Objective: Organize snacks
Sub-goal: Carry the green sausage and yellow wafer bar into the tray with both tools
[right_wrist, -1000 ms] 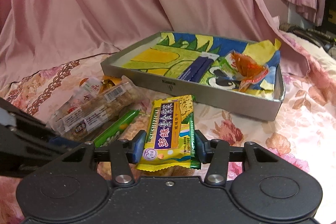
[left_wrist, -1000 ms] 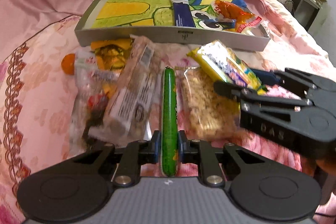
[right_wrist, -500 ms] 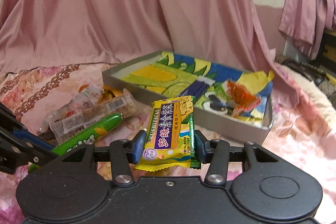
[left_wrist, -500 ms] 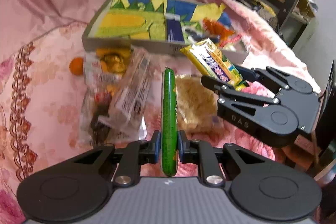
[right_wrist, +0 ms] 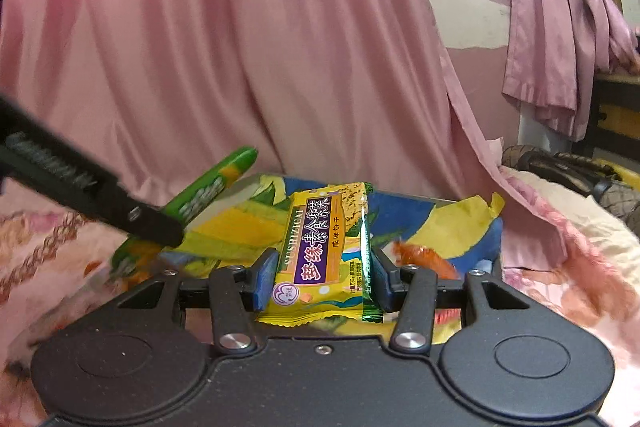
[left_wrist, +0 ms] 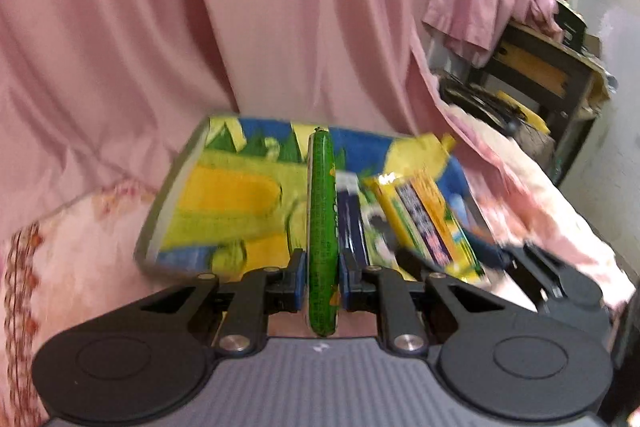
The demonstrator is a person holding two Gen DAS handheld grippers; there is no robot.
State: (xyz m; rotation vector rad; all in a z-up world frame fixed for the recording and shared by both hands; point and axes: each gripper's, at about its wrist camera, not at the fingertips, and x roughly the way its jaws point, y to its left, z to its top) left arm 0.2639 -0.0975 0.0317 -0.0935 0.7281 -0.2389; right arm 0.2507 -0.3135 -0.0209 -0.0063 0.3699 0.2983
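The left gripper (left_wrist: 319, 281) is clamped on a slim green plastic-wrapped sausage stick (left_wrist: 321, 227), whose near end pokes out behind the blue pads while its far end points out over the shallow grey tray with a bright yellow, green and blue cartoon lining (left_wrist: 224, 203). A second ago this stick hung low over the heap of loose snack packets on the pink floral bedcover (left_wrist: 80, 239), with the tray beyond it; now the heap has dropped out of the left wrist view and the tray sits directly under the stick. The frame is blurred.

The right gripper (right_wrist: 325, 277) is closed on a flat yellow foil biscuit packet with a purple label (right_wrist: 324, 251), pinched by its long edges. The hold looks the same as a second ago, but the packet, then over the bedcover short of the tray's near wall, now lies above the tray's near part. In the left wrist view the same packet shows to the right of the sausage stick, over the tray's right half.

Inside the tray lie a dark blue slim packet (left_wrist: 352, 227), just right of the sausage stick, and an orange wrapped snack (right_wrist: 424, 261) near the right end. Behind the tray hangs a pink draped curtain (right_wrist: 240, 47), which fills far more of both views than before.
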